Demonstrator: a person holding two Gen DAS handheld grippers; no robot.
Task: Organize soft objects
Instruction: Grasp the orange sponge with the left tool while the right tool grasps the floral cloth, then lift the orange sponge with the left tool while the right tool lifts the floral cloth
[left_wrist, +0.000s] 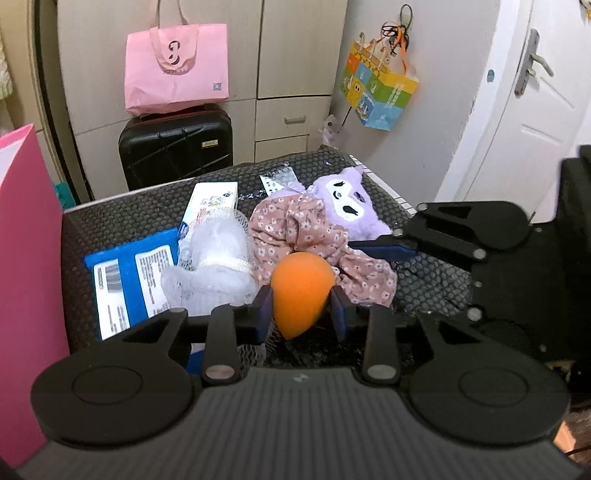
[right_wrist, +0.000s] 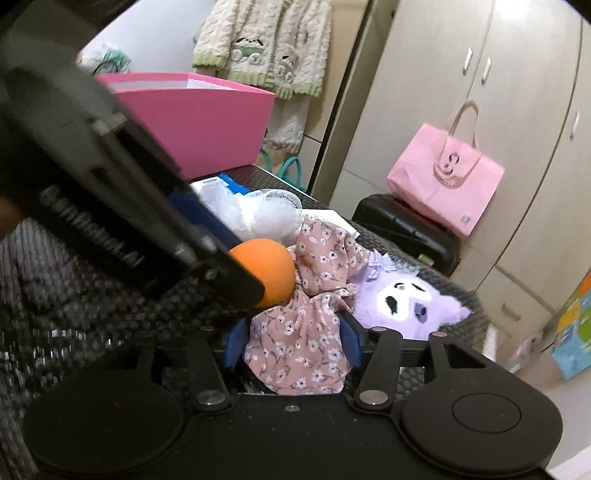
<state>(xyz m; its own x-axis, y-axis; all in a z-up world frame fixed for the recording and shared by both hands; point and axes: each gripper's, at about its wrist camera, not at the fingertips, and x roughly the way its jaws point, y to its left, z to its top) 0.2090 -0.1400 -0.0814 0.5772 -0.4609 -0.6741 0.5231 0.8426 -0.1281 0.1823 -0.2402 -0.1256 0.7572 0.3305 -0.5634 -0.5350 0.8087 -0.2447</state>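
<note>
An orange egg-shaped sponge (left_wrist: 299, 291) sits between the blue pads of my left gripper (left_wrist: 301, 306), which is shut on it just above the black honeycomb mat (left_wrist: 129, 221). Behind it lie a pink floral cloth (left_wrist: 295, 229), a white mesh pouf (left_wrist: 218, 258) and a purple plush toy (left_wrist: 351, 203). In the right wrist view my right gripper (right_wrist: 293, 343) stands open with the floral cloth (right_wrist: 295, 354) lying loosely between its pads, next to the plush (right_wrist: 406, 306). The sponge (right_wrist: 269, 269) shows there too, half hidden by my left gripper's body.
A pink box (left_wrist: 26, 258) stands at the mat's left edge. A blue packet (left_wrist: 129, 280) and a white carton (left_wrist: 212, 203) lie on the mat. Beyond are a black suitcase (left_wrist: 177, 147) bearing a pink bag (left_wrist: 177, 70), cupboards, and a white door (left_wrist: 535, 110) on the right.
</note>
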